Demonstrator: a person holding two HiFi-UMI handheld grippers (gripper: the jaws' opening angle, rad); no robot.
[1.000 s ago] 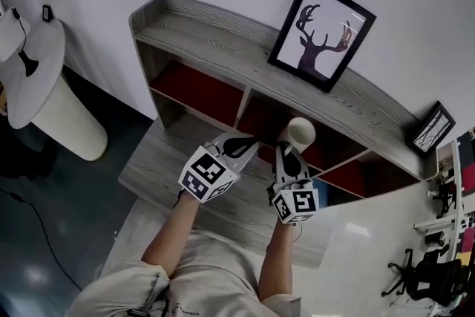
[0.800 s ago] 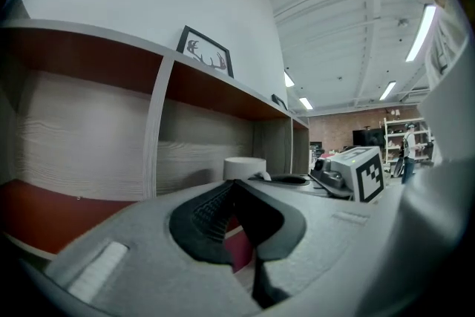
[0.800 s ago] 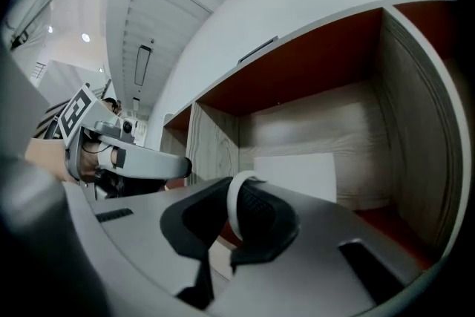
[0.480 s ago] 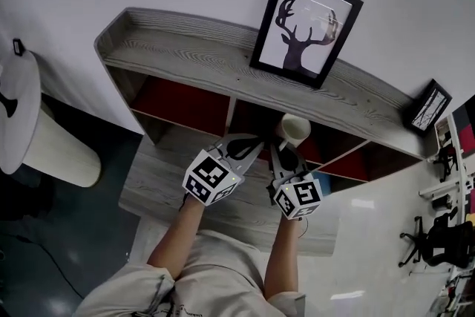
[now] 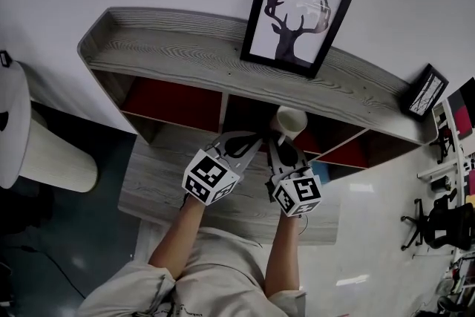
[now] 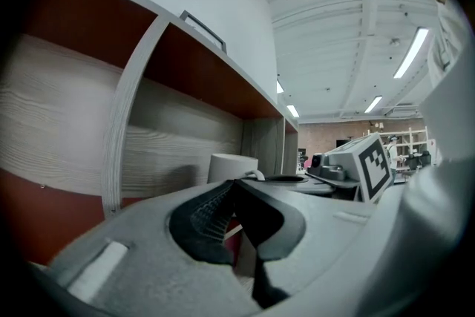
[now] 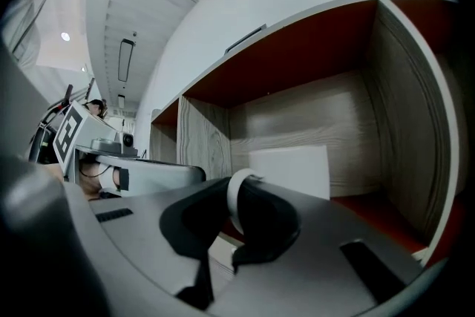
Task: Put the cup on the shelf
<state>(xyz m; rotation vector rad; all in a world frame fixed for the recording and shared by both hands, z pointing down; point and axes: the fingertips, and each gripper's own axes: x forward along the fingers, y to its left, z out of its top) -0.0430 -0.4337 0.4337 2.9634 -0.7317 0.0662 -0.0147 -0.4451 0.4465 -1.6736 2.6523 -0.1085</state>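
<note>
A white cup hangs at the mouth of the middle compartment of the grey wooden shelf. My right gripper is shut on the cup's handle. In the right gripper view the handle sits between the jaws and the cup's body stands in front of the red-backed compartment. My left gripper is just to the left of the cup, shut with nothing in it. In the left gripper view the cup shows beyond the closed tips.
A framed deer picture leans on the shelf top, with a smaller frame at the right end. A low wooden platform lies under my arms. A white round stand is at the left, and office chairs at the right.
Both grippers and the cup have moved closer to the middle compartment's opening. The head view has swung, so the shelf now sits lower and further left.
</note>
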